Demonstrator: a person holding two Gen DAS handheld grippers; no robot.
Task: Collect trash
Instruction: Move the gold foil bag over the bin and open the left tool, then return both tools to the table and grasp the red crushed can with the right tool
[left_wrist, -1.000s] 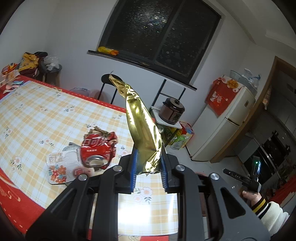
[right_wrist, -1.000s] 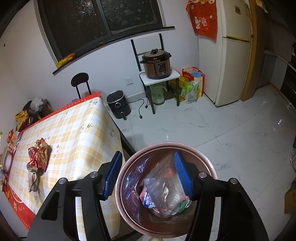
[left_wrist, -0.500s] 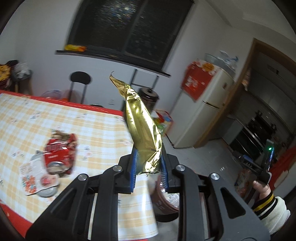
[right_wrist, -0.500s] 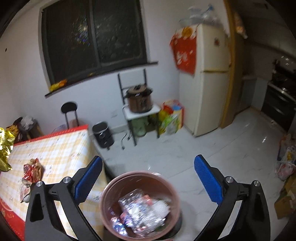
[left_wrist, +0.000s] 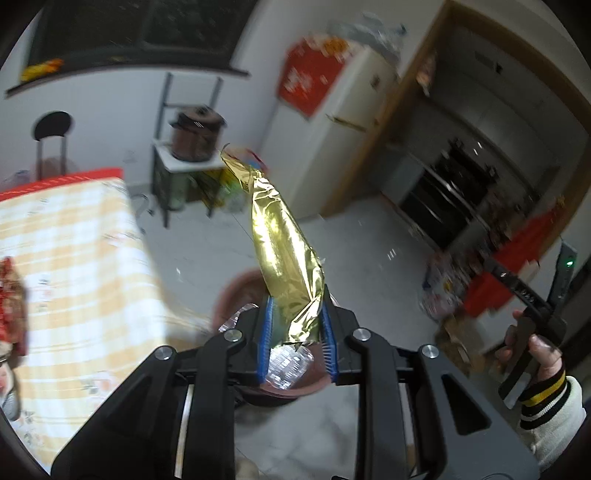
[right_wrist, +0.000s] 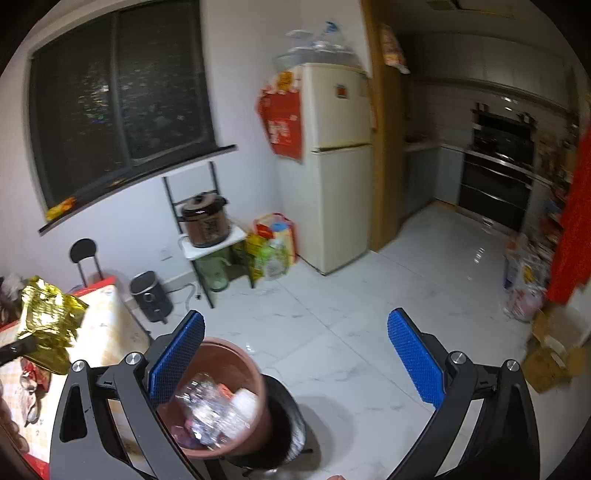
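Observation:
My left gripper (left_wrist: 297, 339) is shut on a crumpled gold foil wrapper (left_wrist: 284, 247) that stands up between its blue pads, held over the brown trash bin (left_wrist: 236, 295) on the floor. The wrapper also shows in the right wrist view (right_wrist: 50, 325) at the far left. My right gripper (right_wrist: 295, 354) is open and empty, above and right of the bin (right_wrist: 255, 373), which holds plastic bottles and wrappers (right_wrist: 218, 406). A crushed red packet (left_wrist: 9, 295) lies on the checked table (left_wrist: 74, 258) at the left.
The table edge (right_wrist: 107, 325) stands just left of the bin. A black appliance (right_wrist: 151, 297), a rack with a brown cooker (right_wrist: 205, 221), a fridge (right_wrist: 340, 170) and a black stool (right_wrist: 84, 254) stand along the wall. Bags and boxes (right_wrist: 532, 310) lie at right.
My left gripper has swung right from over the table to above the bin, still holding the gold wrapper. My right gripper has opened wide and lifted away from the bin.

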